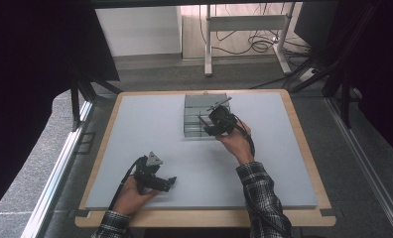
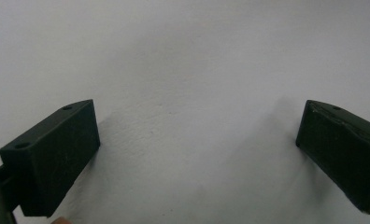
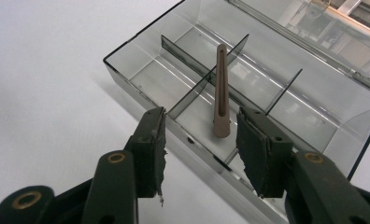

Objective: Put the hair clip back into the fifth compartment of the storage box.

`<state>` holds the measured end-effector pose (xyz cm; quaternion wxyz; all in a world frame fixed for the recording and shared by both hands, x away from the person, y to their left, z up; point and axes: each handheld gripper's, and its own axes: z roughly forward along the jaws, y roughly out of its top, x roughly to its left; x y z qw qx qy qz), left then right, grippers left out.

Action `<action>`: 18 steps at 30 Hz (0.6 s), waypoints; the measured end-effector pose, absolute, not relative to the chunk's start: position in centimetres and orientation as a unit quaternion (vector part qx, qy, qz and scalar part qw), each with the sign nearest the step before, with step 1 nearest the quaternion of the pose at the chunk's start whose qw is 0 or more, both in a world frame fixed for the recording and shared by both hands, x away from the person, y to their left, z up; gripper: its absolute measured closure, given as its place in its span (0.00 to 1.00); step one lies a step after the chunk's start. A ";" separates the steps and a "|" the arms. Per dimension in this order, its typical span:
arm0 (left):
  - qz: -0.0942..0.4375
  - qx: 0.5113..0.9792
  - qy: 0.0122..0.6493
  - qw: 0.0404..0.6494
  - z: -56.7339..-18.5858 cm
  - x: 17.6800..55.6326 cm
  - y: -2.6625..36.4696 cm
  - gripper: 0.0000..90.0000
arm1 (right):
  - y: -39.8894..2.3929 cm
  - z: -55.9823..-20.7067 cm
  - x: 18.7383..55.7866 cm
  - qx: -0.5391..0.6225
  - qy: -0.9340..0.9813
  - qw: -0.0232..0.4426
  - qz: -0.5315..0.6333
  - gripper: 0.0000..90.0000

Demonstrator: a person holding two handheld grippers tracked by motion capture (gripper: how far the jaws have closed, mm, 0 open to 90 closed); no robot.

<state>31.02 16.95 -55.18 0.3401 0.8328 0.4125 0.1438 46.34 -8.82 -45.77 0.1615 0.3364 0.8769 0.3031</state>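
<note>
Bench (image 1: 150, 134) space in the high view was mostly bare: the left tongs (image 1: 170, 181) rested low near the front edge in the person's left hand (image 1: 132, 196), well apart from the clear divided box (image 1: 197, 111) at the far middle, where the right tongs (image 1: 204, 124) hovered over the box's near side.

In the left gripper view, the left tongs (image 2: 197, 144) stood wide apart over plain grey surface, holding nothing; they had no part in this step and were best left parked.

In the right gripper view, the right tongs (image 3: 199, 144) were apart and empty, with a slim tan clip (image 3: 220, 93) between and just beyond them, lying in the box (image 3: 141, 77) and leaning up across a divider (image 3: 192, 95). To take it well, I judge the tongs should drop straight over the clip's broad near end, square to its length, clear of the front wall, then close gently so it cannot pivot on the divider.
</note>
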 end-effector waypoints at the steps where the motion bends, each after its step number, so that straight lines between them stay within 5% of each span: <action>1: 0.144 0.833 0.412 0.340 -55.2 31.0 17.0 0.00 | -8.9 -45.8 46.3 0.336 0.877 0.162 0.304 0.56; 18: 0.144 0.833 0.412 0.340 -55.2 31.0 17.0 0.00 | -9.7 -45.9 45.1 0.335 0.877 0.160 0.306 0.52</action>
